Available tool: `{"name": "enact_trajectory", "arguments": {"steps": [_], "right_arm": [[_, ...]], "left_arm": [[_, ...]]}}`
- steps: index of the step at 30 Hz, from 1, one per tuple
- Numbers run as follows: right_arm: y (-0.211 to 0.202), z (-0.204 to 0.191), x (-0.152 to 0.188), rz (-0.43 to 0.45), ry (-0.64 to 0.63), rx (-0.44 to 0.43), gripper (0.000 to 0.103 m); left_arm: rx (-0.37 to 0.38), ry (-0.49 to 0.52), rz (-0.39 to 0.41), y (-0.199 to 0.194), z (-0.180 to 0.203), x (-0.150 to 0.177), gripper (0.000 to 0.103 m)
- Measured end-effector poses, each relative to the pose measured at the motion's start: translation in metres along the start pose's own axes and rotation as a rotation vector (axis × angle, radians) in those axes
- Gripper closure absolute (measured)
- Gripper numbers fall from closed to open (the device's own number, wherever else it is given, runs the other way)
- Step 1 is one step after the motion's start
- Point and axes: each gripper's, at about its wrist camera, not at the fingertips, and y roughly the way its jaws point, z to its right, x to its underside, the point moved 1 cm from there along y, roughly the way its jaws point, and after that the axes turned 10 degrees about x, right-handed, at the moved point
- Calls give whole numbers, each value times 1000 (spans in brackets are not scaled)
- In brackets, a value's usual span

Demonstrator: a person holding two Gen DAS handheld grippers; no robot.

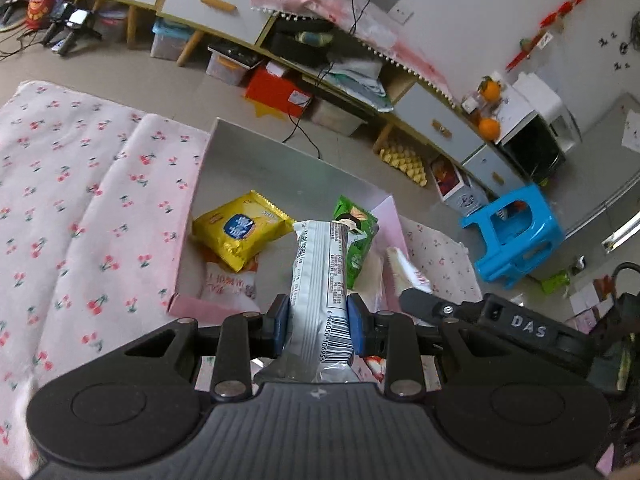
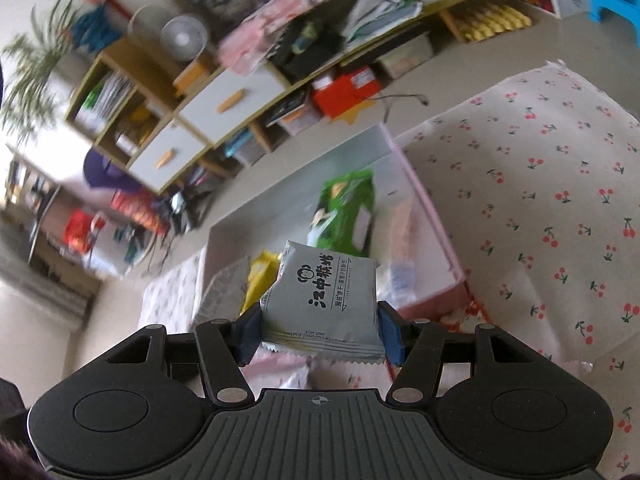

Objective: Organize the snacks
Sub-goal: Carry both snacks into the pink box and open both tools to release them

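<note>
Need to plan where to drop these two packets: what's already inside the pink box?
Inside the pink box: a yellow packet lying on a white-and-orange packet, and a green packet. The packet held in the left gripper hides the floor between them.

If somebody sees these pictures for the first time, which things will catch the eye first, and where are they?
First, the two held packets: the left gripper clamps a white snack packet with a barcode, and the right gripper clamps a grey biscuit packet. Both hang at the near edge of the pink box, where a yellow snack bag and a green snack bag lie. Around it spreads the cherry-print cloth.
</note>
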Motion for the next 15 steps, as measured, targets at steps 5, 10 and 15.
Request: {"name": "enact_trajectory", "arguments": {"steps": [5,10,15], "right_arm": [[11,8,-6,33,21,33,44],[22,18,-9,45,53,35,44],[34,22,-10,36,64,50,44]], "left_arm": [[-34,22,-30,25,-1,-2,75],[-70,49,-59,42,-5,-8,75],[-133,88,-74,52,-8,-11,75]]}}
